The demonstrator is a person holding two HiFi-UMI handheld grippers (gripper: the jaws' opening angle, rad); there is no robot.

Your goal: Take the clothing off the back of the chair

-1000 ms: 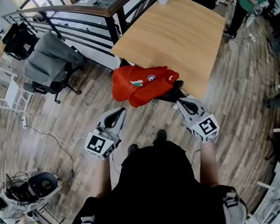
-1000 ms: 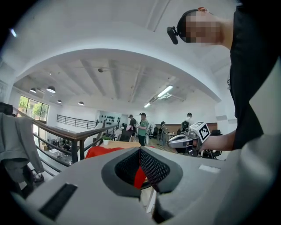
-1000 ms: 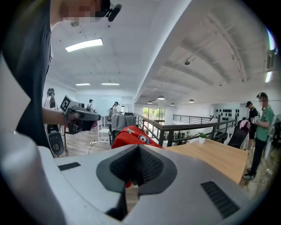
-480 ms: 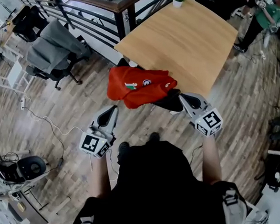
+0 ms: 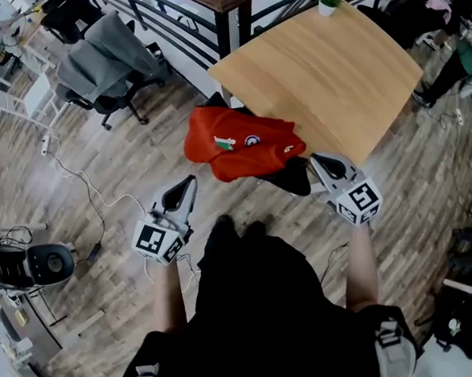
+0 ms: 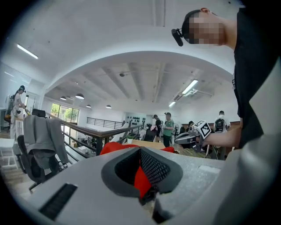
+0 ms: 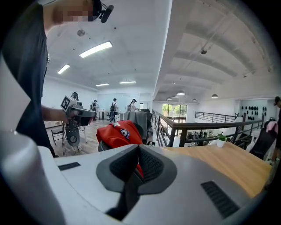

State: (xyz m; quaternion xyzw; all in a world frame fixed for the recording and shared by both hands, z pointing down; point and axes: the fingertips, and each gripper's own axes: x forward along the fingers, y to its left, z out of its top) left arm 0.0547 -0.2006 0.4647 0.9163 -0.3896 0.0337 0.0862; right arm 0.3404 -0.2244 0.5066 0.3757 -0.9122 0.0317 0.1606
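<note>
A red garment (image 5: 245, 147) with small badges lies draped over the back of a black chair (image 5: 296, 178) at the near edge of a wooden table (image 5: 324, 65). My left gripper (image 5: 189, 183) hangs shut and empty a short way to the garment's lower left. Close to the chair's right side, my right gripper (image 5: 316, 159) is shut too, with nothing in it. In the left gripper view the red garment (image 6: 115, 147) shows just beyond the closed jaws. In the right gripper view the garment (image 7: 119, 132) sits ahead and to the left, on the chair back.
A second office chair (image 5: 103, 68) with a grey jacket stands at the far left, beside a dark railing (image 5: 207, 4). A cable (image 5: 83, 186) runs over the wood floor to a round device (image 5: 44, 265) at the left. A small potted plant (image 5: 328, 1) sits on the table's far edge.
The view has swung, so the table now sits further right. My right gripper has shifted a little beside the chair, and the left has turned slightly. The garment lies as before.
</note>
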